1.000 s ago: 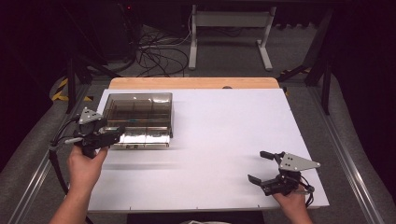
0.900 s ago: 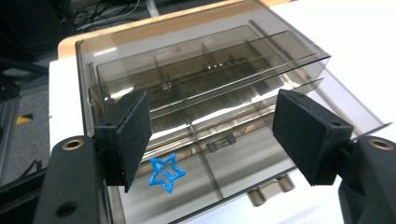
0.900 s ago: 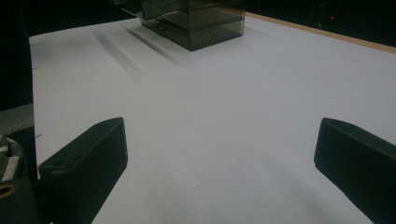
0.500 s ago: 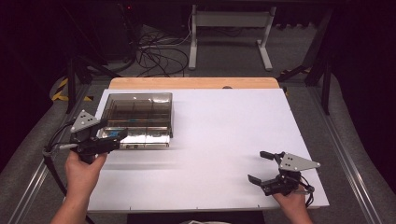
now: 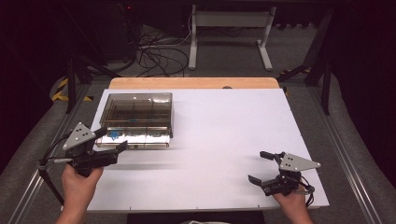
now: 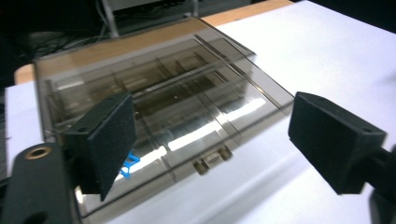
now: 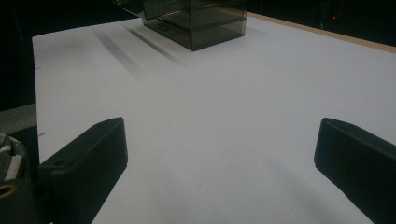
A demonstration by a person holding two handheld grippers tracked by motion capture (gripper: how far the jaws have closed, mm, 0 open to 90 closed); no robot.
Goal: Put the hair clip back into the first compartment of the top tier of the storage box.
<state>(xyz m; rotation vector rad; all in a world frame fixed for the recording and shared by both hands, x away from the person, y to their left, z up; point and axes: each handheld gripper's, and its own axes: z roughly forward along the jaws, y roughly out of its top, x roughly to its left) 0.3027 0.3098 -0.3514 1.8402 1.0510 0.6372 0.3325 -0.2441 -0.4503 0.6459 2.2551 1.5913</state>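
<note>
A: Left gripper (image 5: 112, 144), held by the left hand (image 5: 80, 179) at the near left of the table (image 5: 224, 121). How do its jaws stand?

B: Apart, and they have just been opening. Nothing is clasped; in the left gripper view the two black pads (image 6: 105, 142) frame the compartment box (image 6: 159, 112) without pressing on it.

A: And the box relative to that gripper?

B: Just ahead of its tips. It is a smoky, clear-lidded case (image 5: 136, 119) with inner dividers, lid closed, its front latch (image 6: 211, 161) facing the gripper. A small blue item (image 6: 128, 165) shows inside, beside the left-hand pad.

A: Right gripper (image 5: 261, 168)?

B: Held by the right hand (image 5: 292, 200) at the near right, well apart from the box. Its jaws are spread wide over bare white table, holding nothing; the box lies far ahead of them.
</note>
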